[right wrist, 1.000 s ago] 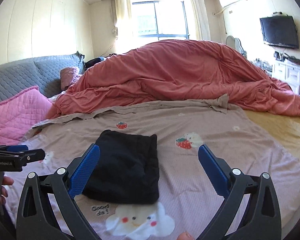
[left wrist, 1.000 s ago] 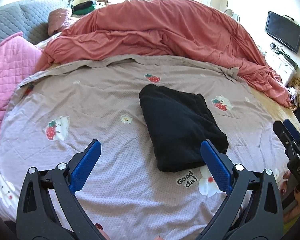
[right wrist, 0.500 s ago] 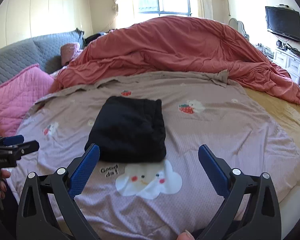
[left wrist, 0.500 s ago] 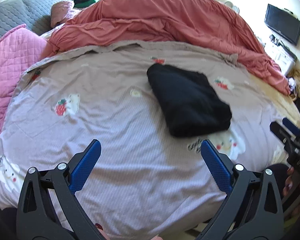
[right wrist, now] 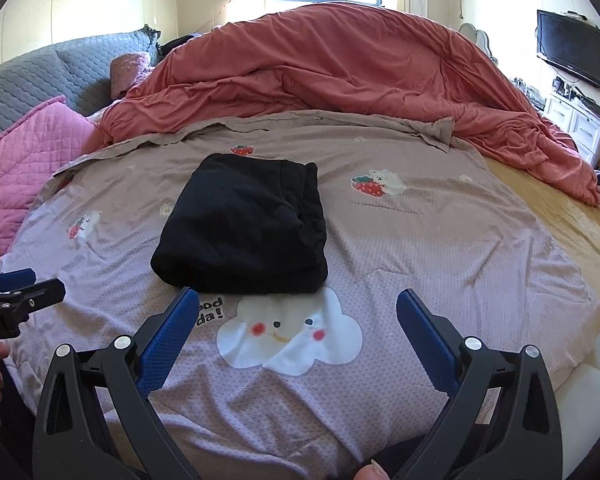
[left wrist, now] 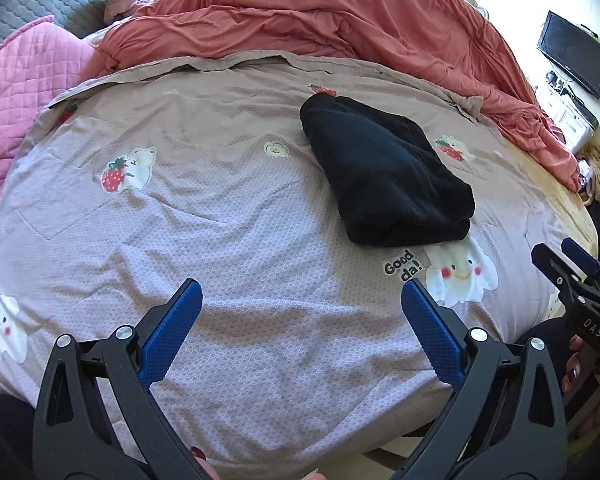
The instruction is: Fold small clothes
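Note:
A black garment [left wrist: 388, 172] [right wrist: 246, 226] lies folded into a thick rectangle on the mauve cartoon-print sheet [left wrist: 220, 216] [right wrist: 420, 240]. My left gripper [left wrist: 298, 298] hangs open above the sheet, near the bed's front edge and to the left of the garment, holding nothing. My right gripper [right wrist: 296, 304] is open too, just in front of the garment's near edge, over the white cloud print [right wrist: 288, 334]. Each gripper shows at the edge of the other's view, as the right gripper [left wrist: 576, 280] and the left gripper [right wrist: 16, 292], held by a hand.
A rumpled salmon duvet [left wrist: 320, 16] [right wrist: 340, 72] is heaped across the back of the bed. A pink quilted pillow [left wrist: 16, 76] [right wrist: 24, 152] and a grey headboard [right wrist: 44, 76] lie at the left. A TV [right wrist: 572, 54] and white drawers [right wrist: 580, 124] stand at the right.
Both grippers drew back from the garment toward the bed's front edge, then came slightly closer again. The garment has stayed folded in place. Both grippers stayed open.

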A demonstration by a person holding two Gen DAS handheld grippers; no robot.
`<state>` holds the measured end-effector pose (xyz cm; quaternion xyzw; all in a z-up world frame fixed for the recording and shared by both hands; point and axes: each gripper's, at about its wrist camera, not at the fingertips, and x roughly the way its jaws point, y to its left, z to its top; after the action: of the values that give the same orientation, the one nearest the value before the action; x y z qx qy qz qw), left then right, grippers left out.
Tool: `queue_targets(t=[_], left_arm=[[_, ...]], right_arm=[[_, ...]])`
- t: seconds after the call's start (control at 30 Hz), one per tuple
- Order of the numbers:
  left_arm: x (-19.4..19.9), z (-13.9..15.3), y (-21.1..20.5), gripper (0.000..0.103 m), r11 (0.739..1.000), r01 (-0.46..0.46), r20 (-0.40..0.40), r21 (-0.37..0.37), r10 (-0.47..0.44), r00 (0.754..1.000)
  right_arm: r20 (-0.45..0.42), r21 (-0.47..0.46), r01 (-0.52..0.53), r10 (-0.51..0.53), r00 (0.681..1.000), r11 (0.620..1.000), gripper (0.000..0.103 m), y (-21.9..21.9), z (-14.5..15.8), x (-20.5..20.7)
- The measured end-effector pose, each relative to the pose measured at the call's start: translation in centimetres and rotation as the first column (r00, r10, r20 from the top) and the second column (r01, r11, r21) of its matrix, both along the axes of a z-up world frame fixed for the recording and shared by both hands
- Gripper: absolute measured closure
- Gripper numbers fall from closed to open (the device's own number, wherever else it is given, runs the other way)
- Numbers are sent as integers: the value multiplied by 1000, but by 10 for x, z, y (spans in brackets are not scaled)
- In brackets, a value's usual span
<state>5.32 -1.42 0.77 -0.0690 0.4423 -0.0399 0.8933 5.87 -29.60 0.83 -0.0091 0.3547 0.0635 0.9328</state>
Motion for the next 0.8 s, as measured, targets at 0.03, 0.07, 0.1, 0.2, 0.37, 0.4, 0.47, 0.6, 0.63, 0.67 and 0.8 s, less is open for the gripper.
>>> queue_targets(t=[0.03,0.07,0.1,0.2,0.37,0.4,0.47,0.6,0.63,0.67,0.8], left_arm=[[0,0,0,9,1000,0,0,0,0,1000],[0,0,0,9,1000,0,-1,1,0,1000],[0,1,-1,9,1000,0,0,1,0,1000],[0,1,0,9,1000,1,-2,2,-1,1000],[0,3,0,9,1000,-6,-3,9,6,1000],[0,3,-1,9,1000,-8,-4,10,8,1000],[0,3,-1,9,1000,-15,-8,12,15,1000],[0,2,1,9,1000,-24,-16,11,24,1000],[0,2,1,9,1000,-25,-16,12,25,1000],[0,3,1,9,1000,-27,-17,14,28,999],[0,3,2,9,999,-31,-15,17,31,999]], right_arm=[[0,-1,-1,1,1000,1000,5,-1,0,0],[0,-3,-2,2,1000,1000,5,-1,0,1],[1,-6,-2,2,1000,1000,5,-1,0,1],[6,-11,-4,4,1000,1000,5,0,1,1],[5,-16,-3,3,1000,1000,5,0,0,1],[5,-17,-2,2,1000,1000,5,-1,0,1],[5,-17,1,-1,1000,1000,5,-1,0,1],[1,-24,18,-18,1000,1000,5,-3,0,2],[2,-25,19,-19,1000,1000,5,-4,0,2],[3,-25,20,-20,1000,999,5,-4,0,2],[1,-28,20,-20,1000,999,5,-4,-1,2]])
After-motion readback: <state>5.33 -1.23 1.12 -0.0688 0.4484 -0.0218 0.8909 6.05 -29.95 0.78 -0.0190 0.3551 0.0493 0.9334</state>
